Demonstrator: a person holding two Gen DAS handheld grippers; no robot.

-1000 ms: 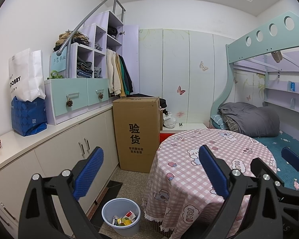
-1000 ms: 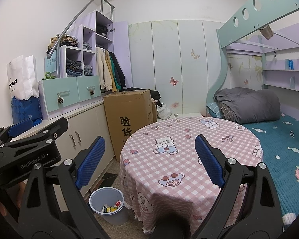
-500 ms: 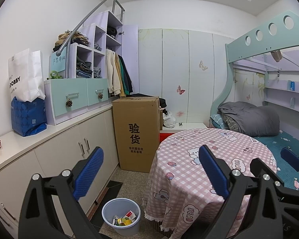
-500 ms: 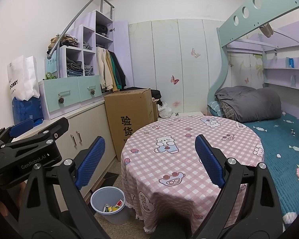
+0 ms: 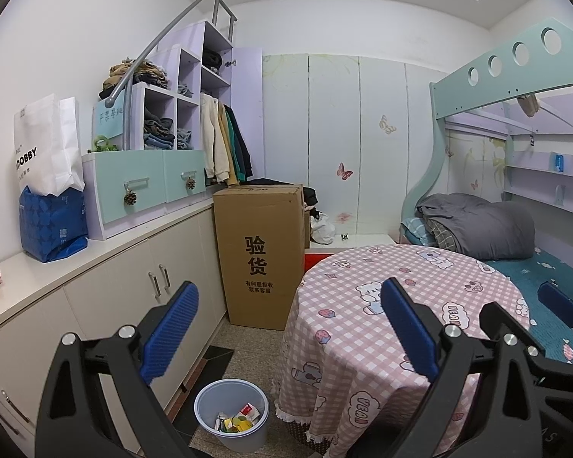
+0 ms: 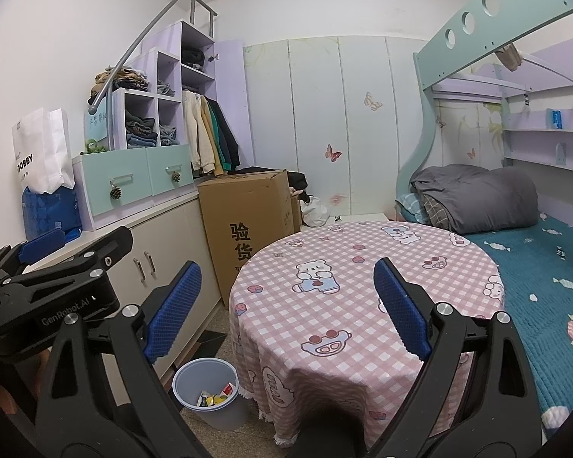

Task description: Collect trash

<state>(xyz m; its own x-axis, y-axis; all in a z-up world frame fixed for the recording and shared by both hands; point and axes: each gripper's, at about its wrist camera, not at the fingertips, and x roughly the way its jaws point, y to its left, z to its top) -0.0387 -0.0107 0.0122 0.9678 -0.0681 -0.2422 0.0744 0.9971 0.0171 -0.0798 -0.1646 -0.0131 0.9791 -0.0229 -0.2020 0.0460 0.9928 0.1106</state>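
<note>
Trash (image 5: 237,418) sits in a small grey bin (image 5: 231,414) on the floor at six o'clock, between the cupboards (image 5: 107,305) and the round table (image 5: 401,305).

Wrappers in red, yellow and white lie loosely in the bottom of the plastic bin; they look light, crinkly and easily crushed, best pinched by an edge, while the bin itself seems light and stiff enough to take by its rim. Both the left tongs (image 5: 288,322) and the right tongs (image 6: 286,301) hang wide open and empty, well above the bin, over the bare checked tablecloth.
</note>
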